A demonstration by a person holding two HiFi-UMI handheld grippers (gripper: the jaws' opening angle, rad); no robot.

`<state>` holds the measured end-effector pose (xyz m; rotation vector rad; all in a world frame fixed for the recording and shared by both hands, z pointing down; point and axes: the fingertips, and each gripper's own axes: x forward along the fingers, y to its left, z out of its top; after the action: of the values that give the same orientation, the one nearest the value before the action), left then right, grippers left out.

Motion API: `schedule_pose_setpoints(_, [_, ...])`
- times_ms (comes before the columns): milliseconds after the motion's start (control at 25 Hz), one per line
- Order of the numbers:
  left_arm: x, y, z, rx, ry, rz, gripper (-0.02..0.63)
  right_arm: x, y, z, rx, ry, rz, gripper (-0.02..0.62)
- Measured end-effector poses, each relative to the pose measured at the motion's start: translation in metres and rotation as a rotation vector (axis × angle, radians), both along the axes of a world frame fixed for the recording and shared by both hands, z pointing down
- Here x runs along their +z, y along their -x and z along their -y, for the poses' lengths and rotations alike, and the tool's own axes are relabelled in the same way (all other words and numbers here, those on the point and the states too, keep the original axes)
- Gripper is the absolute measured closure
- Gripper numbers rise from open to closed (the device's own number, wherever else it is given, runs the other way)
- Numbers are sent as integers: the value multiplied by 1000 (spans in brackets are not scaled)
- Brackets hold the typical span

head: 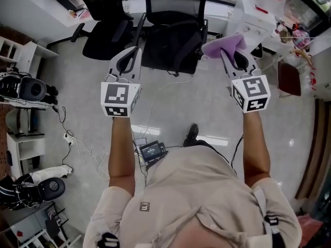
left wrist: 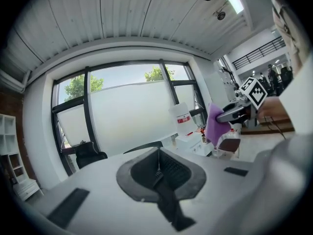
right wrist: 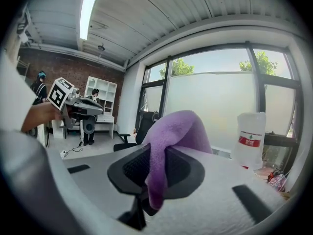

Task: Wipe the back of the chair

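A black mesh office chair (head: 173,32) stands in front of me, its backrest (head: 175,4) on the far side against the window. My right gripper (head: 223,48) is shut on a purple cloth (head: 225,43), held in the air just right of the chair's armrest. In the right gripper view the cloth (right wrist: 178,126) drapes over the jaws of that gripper (right wrist: 156,173). My left gripper (head: 136,50) hovers over the chair's left side with its jaws together and nothing between them (left wrist: 157,173). From the left gripper view I see the cloth (left wrist: 213,124) hanging off to the right.
A second black chair (head: 103,27) stands to the left of the first. A white water jug (right wrist: 250,138) and white boxes (head: 248,19) are at the right by the window. Cables (head: 77,143) and a small device (head: 151,151) lie on the floor; white shelves (head: 20,56) at left.
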<state>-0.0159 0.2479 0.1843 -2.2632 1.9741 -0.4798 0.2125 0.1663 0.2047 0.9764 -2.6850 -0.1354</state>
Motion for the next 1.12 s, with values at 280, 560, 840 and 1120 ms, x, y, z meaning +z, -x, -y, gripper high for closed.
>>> schedule_pose_setpoints(280, [1, -6, 63, -19, 18, 18, 597, 5, 1, 65, -31, 16, 10, 549])
schedule_pose_setpoints(560, [2, 2, 110, -3, 21, 34, 597, 4, 12, 105, -33, 16, 14, 549])
schedule_pose_setpoints(840, [15, 43, 183, 44, 12, 24, 597, 8, 43, 159, 9, 1, -13, 549])
schedule_pose_setpoints(1120, [21, 108, 289, 105, 9, 10, 597, 19, 97, 243, 83, 26, -34, 549])
